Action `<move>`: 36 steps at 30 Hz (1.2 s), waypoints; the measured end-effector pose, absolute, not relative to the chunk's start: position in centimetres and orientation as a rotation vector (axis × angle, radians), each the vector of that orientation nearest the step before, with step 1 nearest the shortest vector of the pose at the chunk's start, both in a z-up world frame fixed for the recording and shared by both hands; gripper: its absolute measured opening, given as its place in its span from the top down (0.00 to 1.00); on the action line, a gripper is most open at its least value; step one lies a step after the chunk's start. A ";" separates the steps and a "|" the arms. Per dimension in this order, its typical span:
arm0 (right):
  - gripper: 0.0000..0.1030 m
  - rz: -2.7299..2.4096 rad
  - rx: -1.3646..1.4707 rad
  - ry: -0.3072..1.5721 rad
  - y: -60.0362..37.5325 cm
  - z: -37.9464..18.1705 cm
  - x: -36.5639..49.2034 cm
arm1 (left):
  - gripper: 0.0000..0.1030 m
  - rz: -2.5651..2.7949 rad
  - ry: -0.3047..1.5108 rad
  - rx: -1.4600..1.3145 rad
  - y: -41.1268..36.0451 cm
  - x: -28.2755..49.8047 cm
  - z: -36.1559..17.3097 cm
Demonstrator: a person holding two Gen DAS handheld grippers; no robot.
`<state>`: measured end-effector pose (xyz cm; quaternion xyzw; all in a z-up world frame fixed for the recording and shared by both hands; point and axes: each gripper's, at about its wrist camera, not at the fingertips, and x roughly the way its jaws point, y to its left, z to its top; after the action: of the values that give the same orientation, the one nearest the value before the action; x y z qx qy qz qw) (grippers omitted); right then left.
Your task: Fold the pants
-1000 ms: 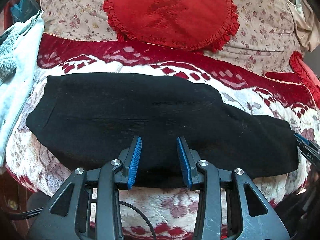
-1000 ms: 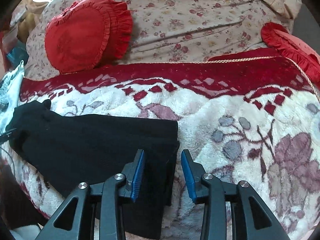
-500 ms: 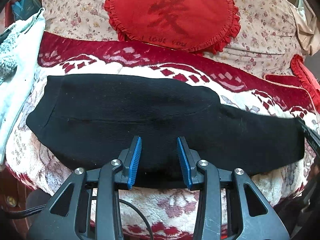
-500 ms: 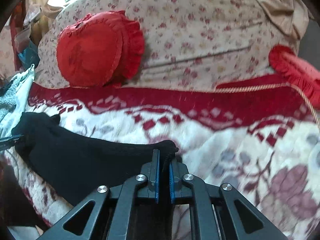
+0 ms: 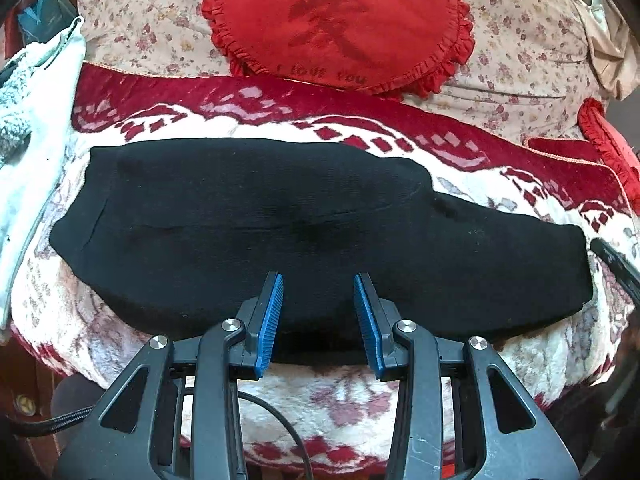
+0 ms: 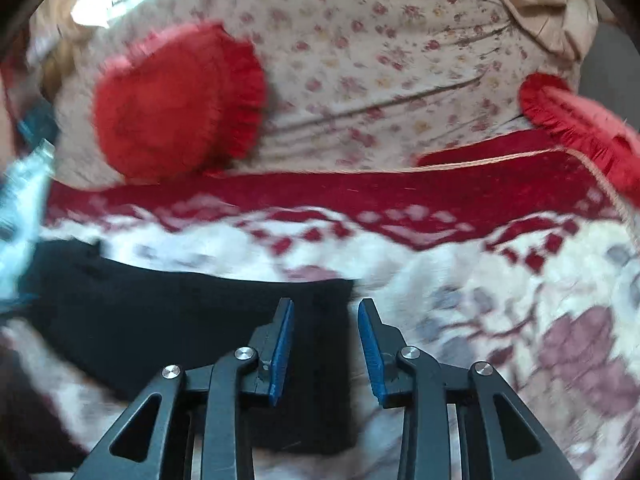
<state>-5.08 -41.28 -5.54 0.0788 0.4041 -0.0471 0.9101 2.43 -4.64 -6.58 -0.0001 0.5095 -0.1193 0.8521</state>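
Black pants (image 5: 280, 208) lie flat across a red and white blanket (image 5: 320, 392), waist at the left and leg ends at the right. My left gripper (image 5: 317, 280) hovers open over the near edge of the pants' middle, with nothing between its blue pads (image 5: 270, 316). In the blurred right wrist view, my right gripper (image 6: 325, 306) stands over the leg end of the pants (image 6: 160, 312). Its jaws are opening; the cloth's edge lies under them and the pads do not press it.
A red heart cushion (image 5: 340, 24) leans on floral bedding (image 5: 520, 40) behind the pants. A white fleecy garment (image 5: 32, 120) lies at the left edge. A second red cushion (image 6: 580, 120) sits at the back right. The blanket's front edge drops off close below the grippers.
The right gripper shut on the leg end half a second ago, lifted slightly, and now has let go. The leg end lies smoother. The left gripper has not moved.
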 end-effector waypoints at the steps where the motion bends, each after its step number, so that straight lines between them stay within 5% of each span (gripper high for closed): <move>1: 0.70 -0.046 0.199 0.825 -40.7 -5.3 -5.6 | 0.65 -0.254 1.074 0.001 -4.9 2.4 -6.7; 13: 0.70 0.024 0.160 0.960 -36.5 -10.3 -6.7 | 0.63 -0.230 1.063 0.093 -7.7 2.1 -8.8; 26: 0.69 -0.057 0.329 0.920 -41.0 -9.3 -10.5 | 0.57 -0.240 1.085 0.233 -11.8 1.0 -7.8; 36: 0.57 -0.049 0.513 0.889 -42.9 -10.7 -11.9 | 0.57 -0.472 1.055 0.239 -19.4 2.4 -5.6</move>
<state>-11.93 -42.94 -10.68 0.2456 0.4252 -0.0236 0.8708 2.43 -19.40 -5.64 0.1128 0.4972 -0.2226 0.8310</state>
